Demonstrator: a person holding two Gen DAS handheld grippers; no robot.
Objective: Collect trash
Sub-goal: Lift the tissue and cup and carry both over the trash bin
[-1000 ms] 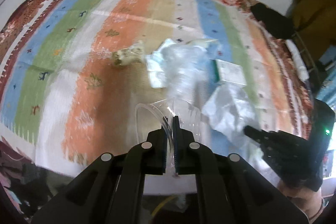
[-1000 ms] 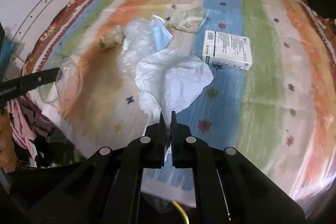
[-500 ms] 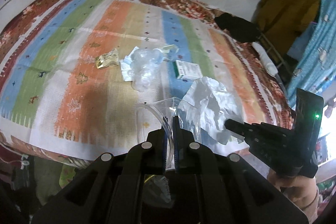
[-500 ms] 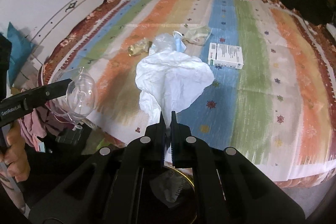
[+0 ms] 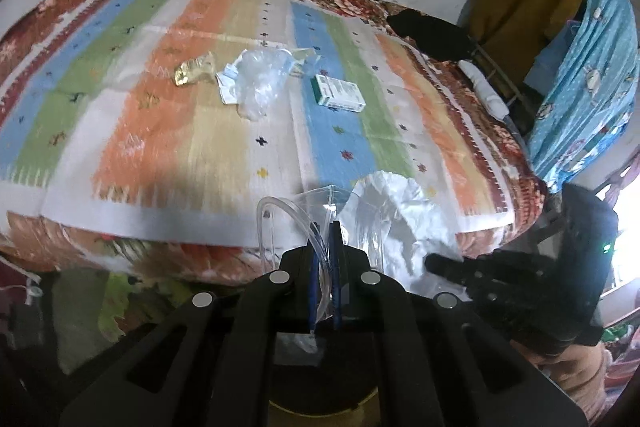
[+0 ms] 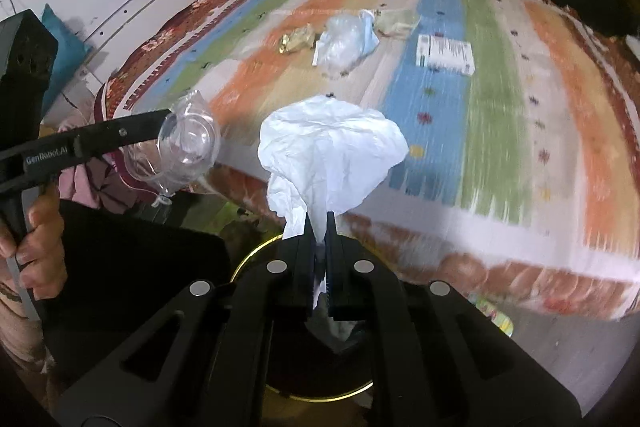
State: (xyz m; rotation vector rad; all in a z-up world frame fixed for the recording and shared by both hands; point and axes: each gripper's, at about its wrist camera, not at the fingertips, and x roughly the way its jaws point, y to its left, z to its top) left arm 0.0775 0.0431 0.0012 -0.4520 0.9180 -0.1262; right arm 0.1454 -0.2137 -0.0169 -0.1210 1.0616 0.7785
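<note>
Now: left gripper [image 5: 324, 227] clamped on clear plastic mask w/ tubing [image 5: 280, 223], held off front edge of striped bedspread [image 5: 168, 131]. Right gripper [image 6: 319, 219] pinched tight on crumpled white paper [image 6: 328, 151], above gold-rimmed bin [image 6: 248, 259]. On bedspread: gold wrapper [image 6: 296, 41], clear plastic bag [image 6: 340, 41], med box [image 6: 445, 54].

both wrist views facing striped blanket [image 5: 224, 131], bedside

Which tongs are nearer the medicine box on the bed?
Cannot tell. Both the left tongs and right tongs hang off the bed's near edge, far from the medicine box.
</note>
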